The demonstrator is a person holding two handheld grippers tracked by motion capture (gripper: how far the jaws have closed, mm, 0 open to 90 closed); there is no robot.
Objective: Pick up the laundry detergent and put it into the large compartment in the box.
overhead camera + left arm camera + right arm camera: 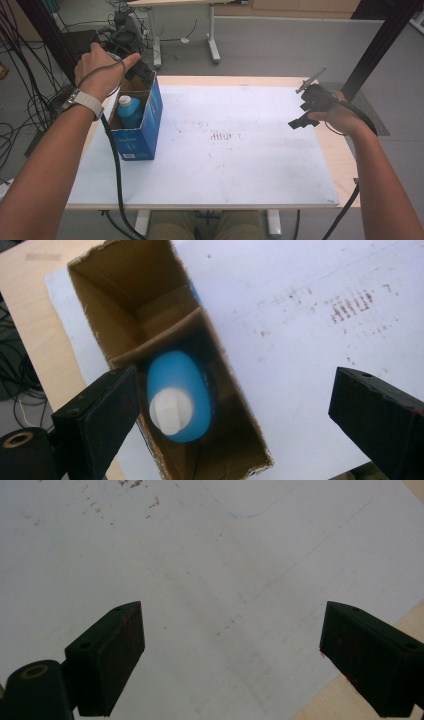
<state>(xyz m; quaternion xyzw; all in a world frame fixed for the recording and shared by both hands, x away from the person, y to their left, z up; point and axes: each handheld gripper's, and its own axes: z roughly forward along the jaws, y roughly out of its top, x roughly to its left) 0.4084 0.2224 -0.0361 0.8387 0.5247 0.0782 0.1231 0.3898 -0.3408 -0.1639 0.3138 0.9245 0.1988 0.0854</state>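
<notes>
Bottle, blue with a white cap, is stood in the open blue box at nine o'clock on the surface. The left tool is held spread above it, wrist raised. The right tool is held spread, empty, at three o'clock.

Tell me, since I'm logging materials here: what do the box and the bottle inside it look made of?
Box: likely cardboard, with brown matte inner walls, ragged torn rims and a blue printed outside. Bottle: probably plastic, with a smooth blue body and a white cap.

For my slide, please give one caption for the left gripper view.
Open left gripper above a blue bottle standing in a cardboard box.
</notes>
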